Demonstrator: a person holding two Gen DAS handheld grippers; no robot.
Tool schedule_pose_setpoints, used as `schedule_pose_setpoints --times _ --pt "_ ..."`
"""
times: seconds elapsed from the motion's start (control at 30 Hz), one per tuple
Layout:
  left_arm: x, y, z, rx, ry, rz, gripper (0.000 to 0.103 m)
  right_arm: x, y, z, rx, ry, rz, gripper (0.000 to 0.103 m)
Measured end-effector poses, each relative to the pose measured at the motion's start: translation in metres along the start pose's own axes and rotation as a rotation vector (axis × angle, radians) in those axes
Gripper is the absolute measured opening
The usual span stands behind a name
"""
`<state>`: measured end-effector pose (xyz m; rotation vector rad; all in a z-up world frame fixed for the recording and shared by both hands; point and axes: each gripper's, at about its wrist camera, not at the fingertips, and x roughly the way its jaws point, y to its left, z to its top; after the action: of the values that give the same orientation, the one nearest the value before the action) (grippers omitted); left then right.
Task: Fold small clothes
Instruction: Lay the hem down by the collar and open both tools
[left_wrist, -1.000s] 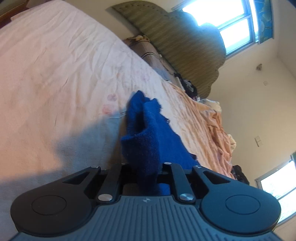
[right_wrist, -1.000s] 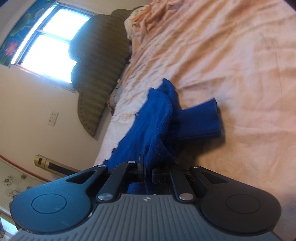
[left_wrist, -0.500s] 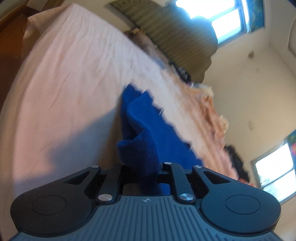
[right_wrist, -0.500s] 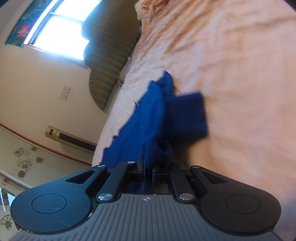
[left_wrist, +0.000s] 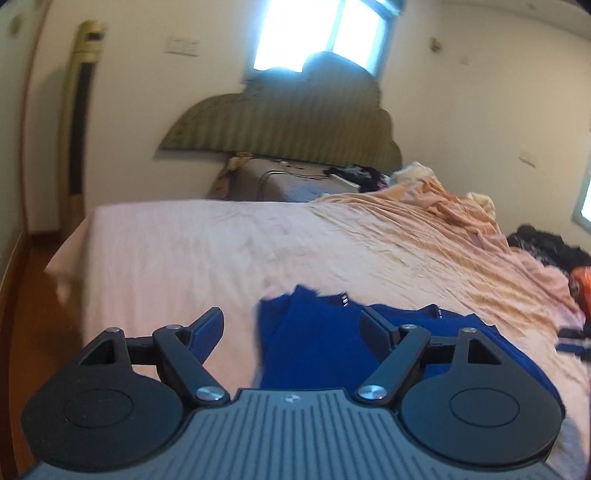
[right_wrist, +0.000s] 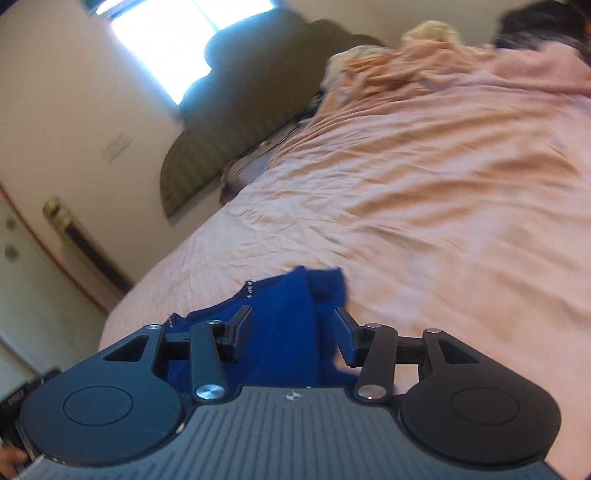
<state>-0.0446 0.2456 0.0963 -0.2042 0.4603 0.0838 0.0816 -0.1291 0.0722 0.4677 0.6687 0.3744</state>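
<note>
Across the whole view stretches the bed, its pale sheet wrinkled, and I'm looking down its length toward the dark ribbed headboard under a bright window. Over on the far right side I've got a rumpled peach blanket bunched up near the wall, with some dark clothing piled beyond it. From my right camera that same blanket fills most of the frame.

Now the task piece: a blue garment lies on the sheet at the near end of the bed, right in front of both tools. It looks partly doubled over on itself, though the blur keeps me from reading the exact fold. On the right camera I see the blue garment again, a ridge of it rising between the fingers.

My left gripper stands spread wide, nothing pinched. My right gripper is parted too, fingers either side of the cloth ridge with gaps showing, not clamped.
</note>
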Motion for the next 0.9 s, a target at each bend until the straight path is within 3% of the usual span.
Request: schedule_pose_setpoints --times 0.17,0.37,0.4,0.47,0.53,0.6,0.63,0.67,0.8,0.9 --pt "0.093 -0.039 0.008 0.119 0.123 0.035 0.08 0.092 0.03 0.025 -0.157 0.148 -0.108 0.052" --pt "0.169 -0.041 -0.023 0.137 0.293 0.126 0.082 0.142 0.033 0.016 -0.227 0.224 -0.212 0.054" --pt "0.17 -0.039 -0.028 0.143 0.278 0.126 0.082 0.142 0.033 0.013 -0.239 0.215 -0.209 0.054" --pt "0.168 -0.04 -0.029 0.157 0.264 0.124 0.082 0.145 0.038 0.011 -0.269 0.215 -0.207 0.04" --pt "0.165 -0.04 -0.025 0.154 0.253 0.115 0.065 0.145 0.041 0.011 -0.291 0.216 -0.203 0.03" --pt "0.162 -0.042 -0.021 0.168 0.239 0.122 0.027 0.144 0.043 0.012 -0.296 0.209 -0.213 0.019" --pt "0.161 -0.043 -0.019 0.177 0.231 0.123 0.014 0.143 0.044 0.013 -0.295 0.203 -0.211 0.014" --pt "0.16 -0.045 -0.017 0.181 0.227 0.115 0.008 0.141 0.044 0.014 -0.294 0.192 -0.209 0.011" --pt "0.16 -0.049 -0.013 0.207 0.174 0.15 0.008 0.129 0.04 0.025 -0.247 0.118 -0.195 0.01" --pt "0.175 -0.04 -0.021 0.173 0.188 0.179 0.009 0.141 0.026 0.019 -0.219 0.137 -0.25 0.007"
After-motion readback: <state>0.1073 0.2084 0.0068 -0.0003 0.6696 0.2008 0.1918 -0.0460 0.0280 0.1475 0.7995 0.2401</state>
